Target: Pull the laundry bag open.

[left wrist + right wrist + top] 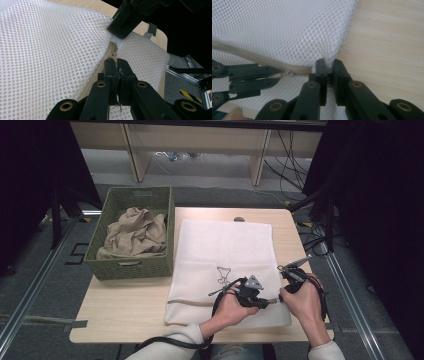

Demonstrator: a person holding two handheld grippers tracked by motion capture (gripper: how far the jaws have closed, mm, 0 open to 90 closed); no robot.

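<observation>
While the white mesh bag (225,265) lies flat on the surface (130,305), the left hand-held gripper (117,65) is clamped on its zipper pull (291,73). The right hand-held gripper (329,65) pinches the bag's corner fabric beside the zipper's end.

The high view looks forward and down from above the near edge of the table (125,305), well off; the left gripper view sits close over the white mesh bag (50,50), facing along its zipper (113,51); the right gripper view hugs the same bag's corner (332,50); all share that bag.
</observation>
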